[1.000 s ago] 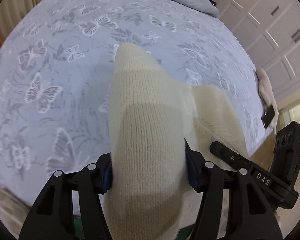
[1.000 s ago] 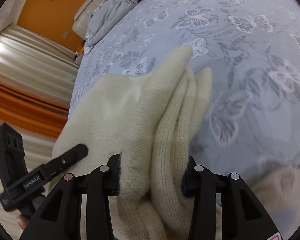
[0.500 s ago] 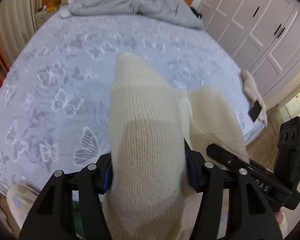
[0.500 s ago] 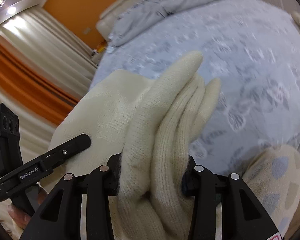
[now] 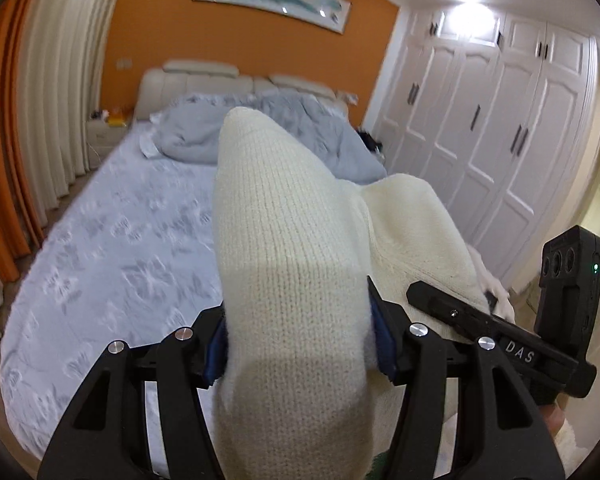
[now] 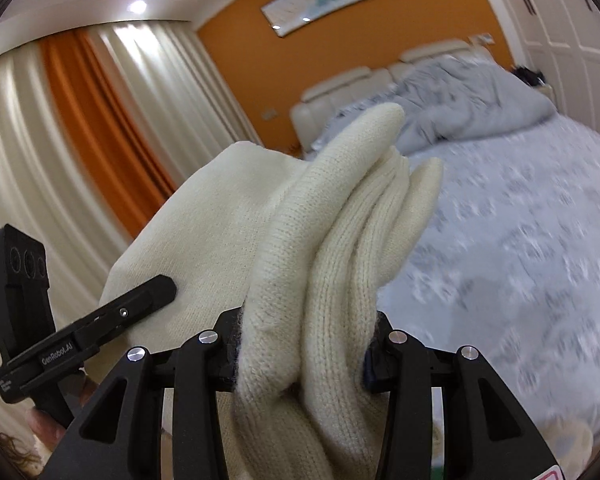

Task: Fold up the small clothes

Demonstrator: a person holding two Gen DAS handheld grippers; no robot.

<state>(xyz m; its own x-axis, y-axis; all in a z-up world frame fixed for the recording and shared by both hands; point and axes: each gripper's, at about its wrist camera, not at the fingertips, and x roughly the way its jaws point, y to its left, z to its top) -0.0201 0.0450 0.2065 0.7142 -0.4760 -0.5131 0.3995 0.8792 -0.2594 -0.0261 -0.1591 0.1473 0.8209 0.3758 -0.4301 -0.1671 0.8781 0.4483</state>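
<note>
A cream knitted garment point(image 5: 288, 264) is held up in the air above the bed. My left gripper point(image 5: 298, 348) is shut on one bunched part of it, which sticks up between the fingers. My right gripper point(image 6: 304, 356) is shut on several folds of the same garment point(image 6: 340, 240). The right gripper shows at the right of the left wrist view point(image 5: 500, 336), and the left gripper shows at the left of the right wrist view point(image 6: 80, 340). The cloth spans between them.
A bed with a pale blue butterfly sheet point(image 5: 120, 264) lies below and ahead, also in the right wrist view point(image 6: 520, 240). A grey duvet point(image 5: 300, 128) is heaped at the headboard. White wardrobe doors point(image 5: 500, 140) stand right, orange and cream curtains point(image 6: 80, 120) left.
Both grippers have lifted and tilted upward with the garment. The views swung from the sheet up to the headboard, wall and wardrobe. Both grips are unchanged.
</note>
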